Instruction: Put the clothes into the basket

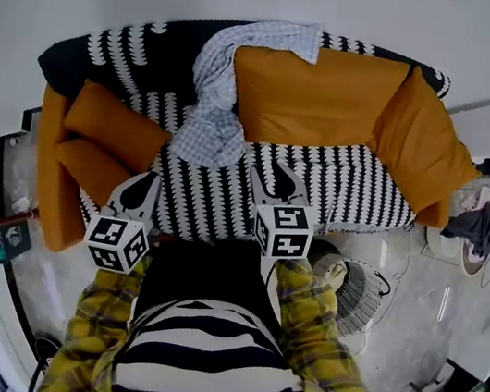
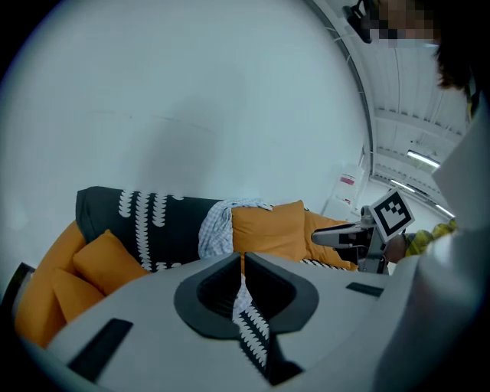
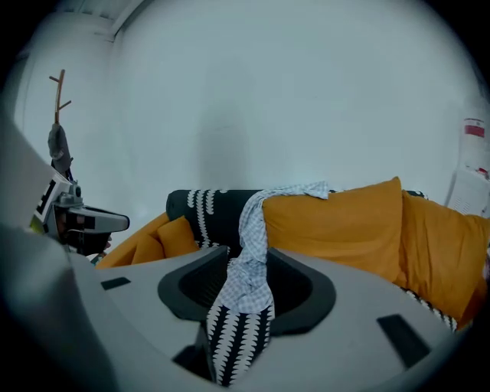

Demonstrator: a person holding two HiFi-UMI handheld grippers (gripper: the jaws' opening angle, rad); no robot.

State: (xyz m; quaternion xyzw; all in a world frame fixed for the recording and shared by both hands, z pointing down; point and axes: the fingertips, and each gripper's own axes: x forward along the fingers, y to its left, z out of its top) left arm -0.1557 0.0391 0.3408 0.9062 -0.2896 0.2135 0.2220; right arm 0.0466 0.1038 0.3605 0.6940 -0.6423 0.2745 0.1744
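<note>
**Checked garment draped over a patterned sofa, two hand-held tools poised before it**

A long sofa with a black cover printed in rows of white leaf shapes (image 1: 359,187) filled the middle of the head view, set against a pale wall. Large orange fabric cushions (image 1: 319,95) leaned along its back and at both ends.

The task's thing, a pale blue-and-white checked cotton garment (image 1: 214,105), lay over the sofa back and the top edge of the biggest cushion. From there it ran down as a twisted strip and ended in a loose heap on the seat, left of centre. On the floor at the person's right stood a round white slatted container (image 1: 363,300), probably the basket, well apart from the garment.

The person, in yellow plaid sleeves, held both tools above the front of the seat, short of the garment. The left tool (image 1: 151,178) had its jaws almost together with nothing between them. The right tool (image 1: 274,179) had its jaws moderately apart and was also empty, with the garment showing beyond the gap.

The garment looked light, thin and limp, neither slippery nor fragile. It would likely sag and trail when lifted, and its top could catch on the cushion. The bunched heap on the seat offered the thickest fold to pinch. A second hold on the twisted strip higher up would probably keep the rest from dragging.
</note>
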